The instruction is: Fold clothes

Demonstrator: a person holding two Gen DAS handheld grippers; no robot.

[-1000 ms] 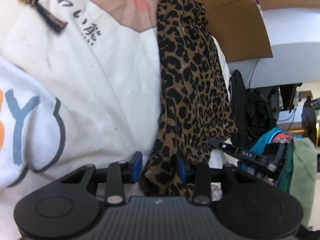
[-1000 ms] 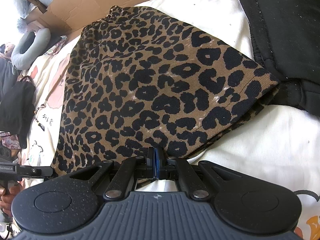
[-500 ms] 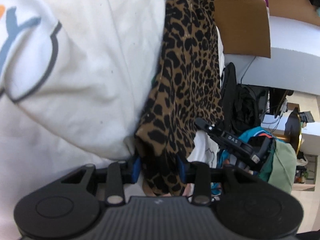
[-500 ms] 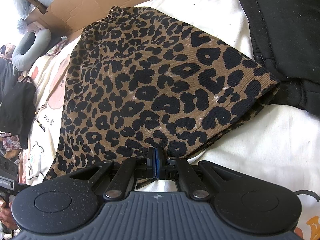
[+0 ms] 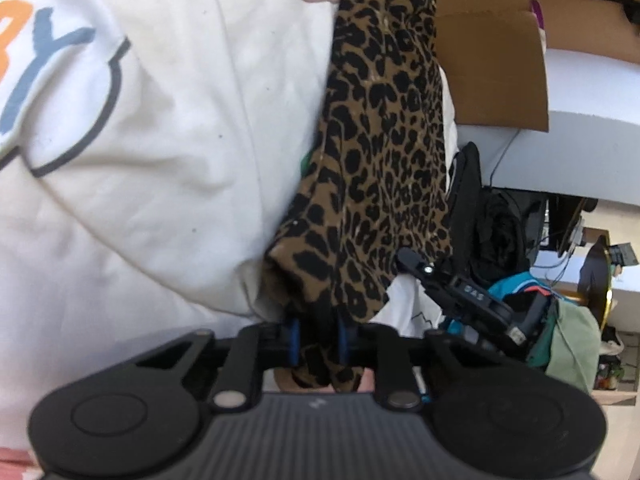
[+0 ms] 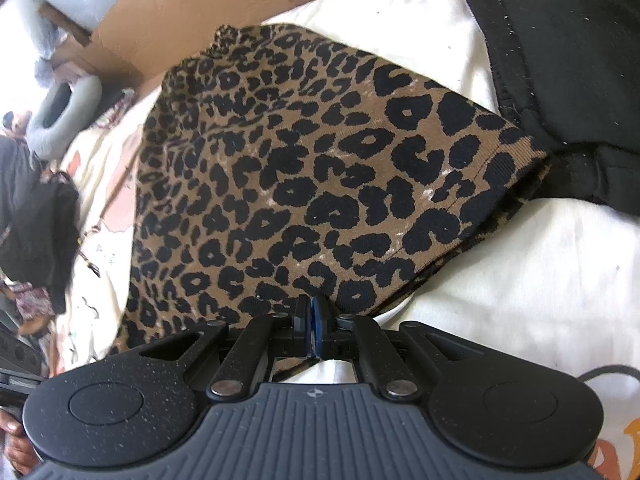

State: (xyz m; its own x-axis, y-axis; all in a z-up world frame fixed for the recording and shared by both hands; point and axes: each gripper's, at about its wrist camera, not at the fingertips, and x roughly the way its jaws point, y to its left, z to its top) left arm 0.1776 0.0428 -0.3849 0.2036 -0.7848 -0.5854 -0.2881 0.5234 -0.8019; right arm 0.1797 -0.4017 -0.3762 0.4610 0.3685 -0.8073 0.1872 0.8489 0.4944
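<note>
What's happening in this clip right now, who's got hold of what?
A person with a handheld gripper in each hand is folding a leopard-print garment that lies on white printed bedding. The right gripper is shut on the garment's near edge. The left gripper is closing its jaws on a bunched corner of the same garment, with the fabric already between them. A black garment lies just beyond the leopard piece, and flattened cardboard lies at the back.

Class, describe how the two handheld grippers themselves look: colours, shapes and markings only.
Both grippers, left gripper and right gripper, are matte black, with a ribbed grey centre panel, two round raised discs, silver pivot rivets on the linkage bars and blue finger pads. The right one looks dust-speckled.
</note>
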